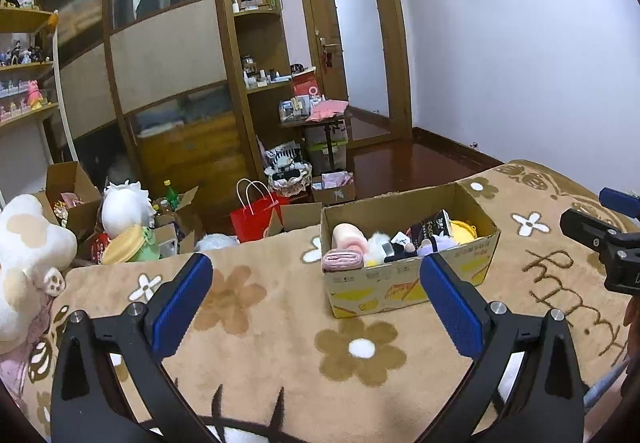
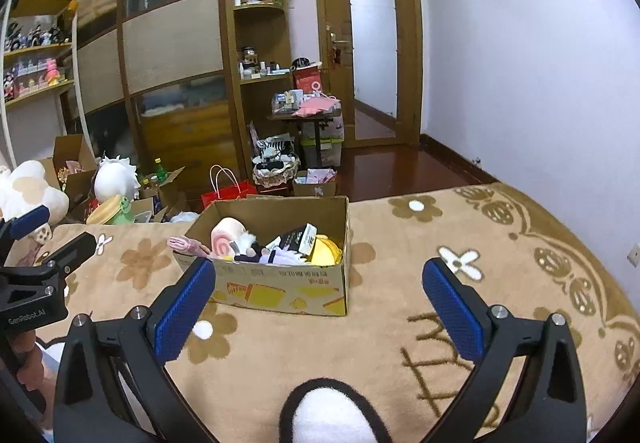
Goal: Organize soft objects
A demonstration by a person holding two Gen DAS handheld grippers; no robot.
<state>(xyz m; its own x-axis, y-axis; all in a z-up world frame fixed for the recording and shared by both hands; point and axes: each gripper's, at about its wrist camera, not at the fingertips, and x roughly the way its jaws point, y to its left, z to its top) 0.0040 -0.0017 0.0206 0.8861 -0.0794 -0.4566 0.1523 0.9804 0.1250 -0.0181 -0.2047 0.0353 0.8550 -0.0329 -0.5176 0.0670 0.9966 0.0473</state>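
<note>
- The left gripper (image 1: pixel 316 295) hangs over the blanket (image 1: pixel 260 323) with its jaws spread wide and nothing between them; its pads (image 1: pixel 182 303) are ribbed blue rubber on black plastic arms.
- The right gripper (image 2: pixel 320 299) is likewise wide apart and empty, with the same blue ribbed pads (image 2: pixel 454 313).
- The blanket is a plush tan fleece with brown and white flower shapes and stitched brown lettering.
- A cardboard box (image 1: pixel 404 283), open-topped and rectangular with yellow print on its sides, sits on the blanket toward its far edge, just ahead of both grippers.
- Inside the box lie soft things: a pink roll-shaped plush (image 2: pixel 226 237) at the left end, a folded pink cloth (image 1: pixel 342 259) draped at the left near corner, a white fluffy toy (image 1: pixel 378 243), and a yellow rounded item (image 2: pixel 326 251) at the right end, with a dark carton (image 1: pixel 434 229) among them.
- Bare fleece runs between the grippers and the box's near wall, and more lies to the box's right, up to the blanket's patterned border.
- A large white and beige plush (image 1: pixel 24 255) rests at the blanket's left edge.
- Beyond the far edge, the floor holds a red paper bag (image 1: pixel 256 213) and open cartons.
</note>
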